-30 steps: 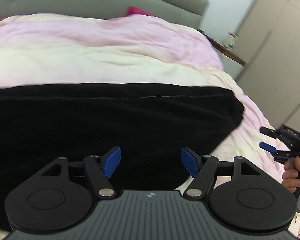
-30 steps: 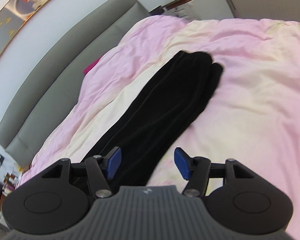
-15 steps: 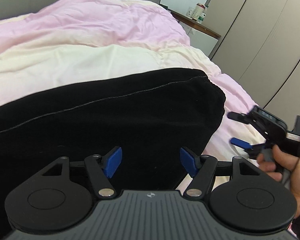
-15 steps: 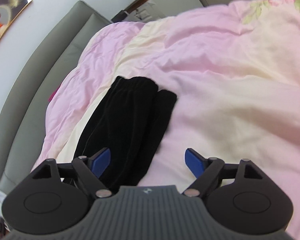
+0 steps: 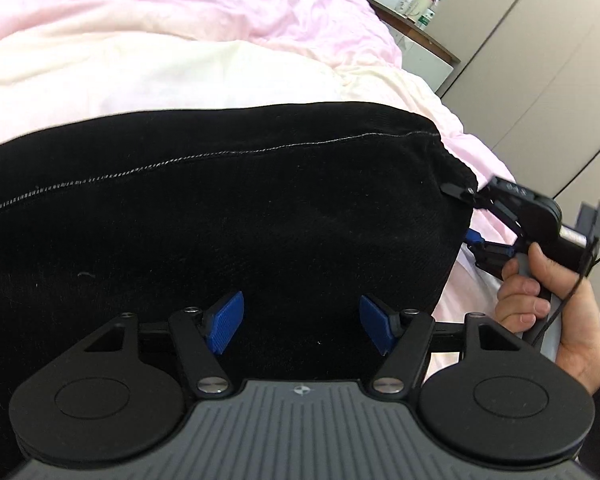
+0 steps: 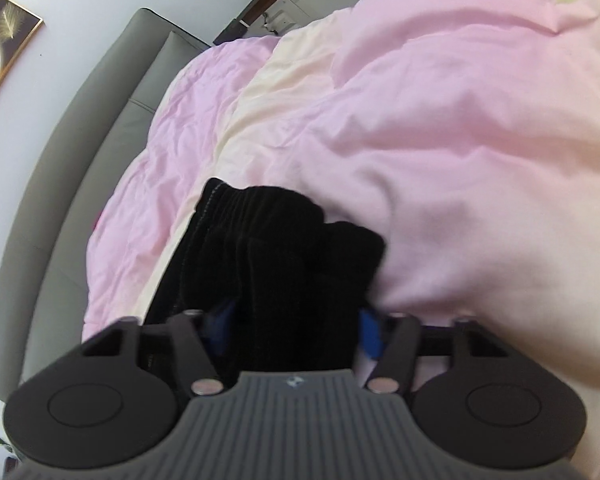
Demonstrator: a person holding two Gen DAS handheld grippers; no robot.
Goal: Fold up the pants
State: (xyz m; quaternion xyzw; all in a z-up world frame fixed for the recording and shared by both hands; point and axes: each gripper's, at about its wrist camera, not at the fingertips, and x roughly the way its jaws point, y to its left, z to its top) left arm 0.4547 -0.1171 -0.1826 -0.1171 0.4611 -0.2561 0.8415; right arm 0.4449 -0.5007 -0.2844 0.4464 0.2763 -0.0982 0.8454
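Two tongs: both at the black pants
Pants: lying flat along the pink and cream duvet of the bed
Left tongs: jaws spread wide above the cloth, gripping nothing
Right tongs: jaws have just been closing, the pants' end bunched between the blue pads
Right hand: around the handle, at the pants' end

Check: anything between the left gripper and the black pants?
Nothing visible. The left gripper hangs open right over the black pants, with only bare cloth between its blue pads. The right gripper is at the pants' end, off to the side.
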